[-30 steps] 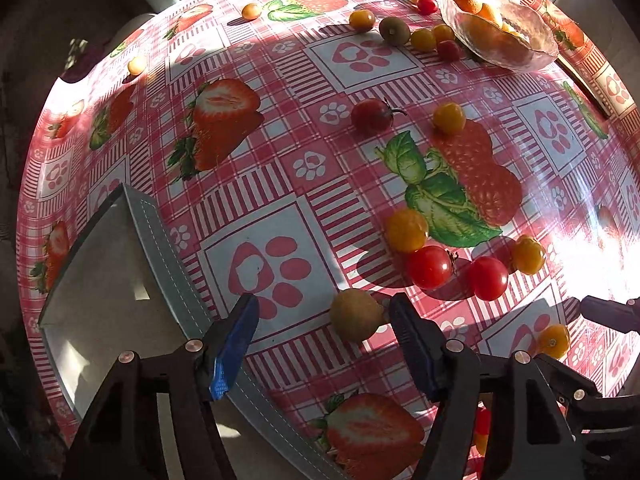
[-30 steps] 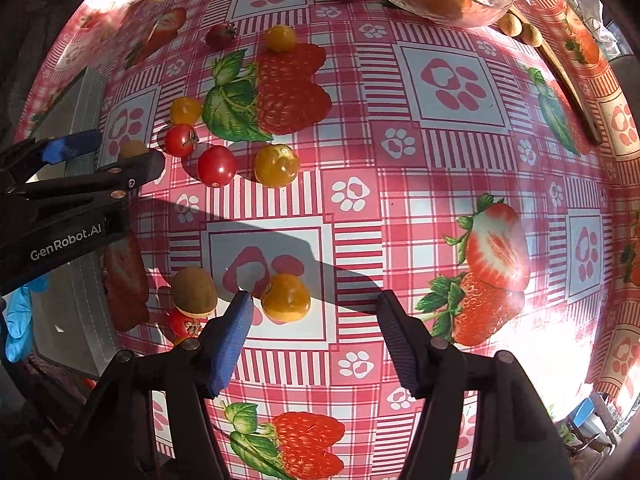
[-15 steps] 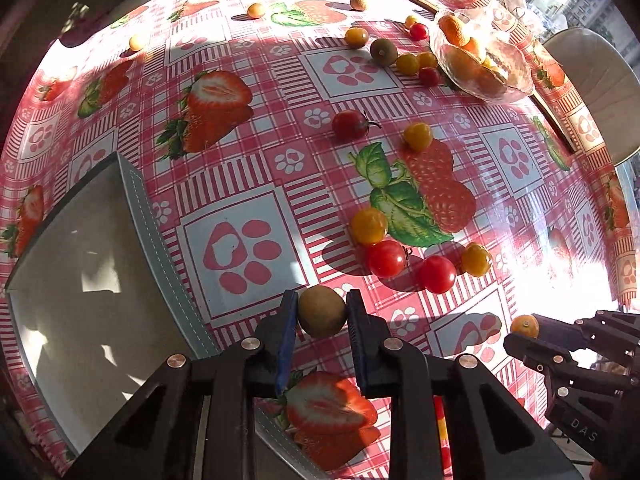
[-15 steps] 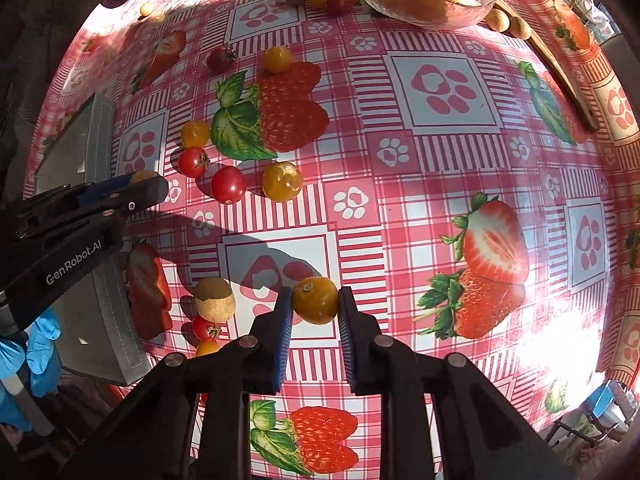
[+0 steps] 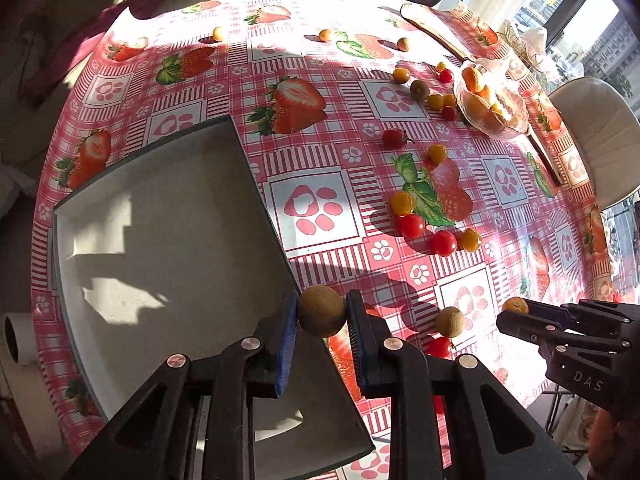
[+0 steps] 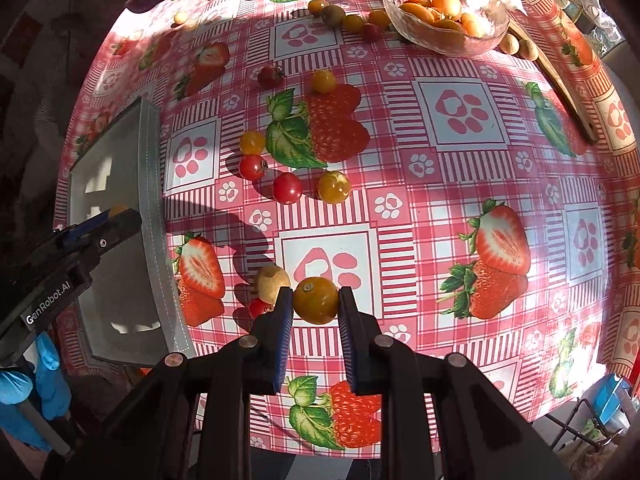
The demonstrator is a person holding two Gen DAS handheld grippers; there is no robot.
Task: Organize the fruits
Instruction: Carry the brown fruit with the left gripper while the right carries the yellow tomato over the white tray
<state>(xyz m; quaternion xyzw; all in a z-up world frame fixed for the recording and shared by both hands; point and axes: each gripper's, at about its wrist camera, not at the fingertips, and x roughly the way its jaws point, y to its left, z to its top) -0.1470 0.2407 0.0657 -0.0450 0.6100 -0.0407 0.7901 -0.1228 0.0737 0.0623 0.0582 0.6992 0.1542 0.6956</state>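
Note:
My left gripper [image 5: 322, 318] is shut on a round brown fruit [image 5: 322, 311] and holds it above the right edge of the grey tray [image 5: 160, 240]. My right gripper [image 6: 315, 302] is shut on a yellow-orange tomato [image 6: 315, 300] and holds it above the tablecloth. A second brown fruit [image 6: 272, 278] and a red tomato [image 6: 259, 307] lie just left of it. The right gripper also shows in the left wrist view [image 5: 516, 314]. Red and yellow cherry tomatoes [image 6: 287, 188] lie scattered mid-table.
A glass bowl [image 6: 444, 4] of orange fruit stands at the far side, with several small fruits beside it. A wooden board [image 6: 560, 80] lies along the far right. The round table [image 6: 520, 140] has a strawberry cloth. A white chair [image 5: 596, 136] stands at right.
Both grippers closed on their fruit and lifted. The left one carried the brown fruit left toward the tray edge. The right one rose slightly with the yellow tomato.

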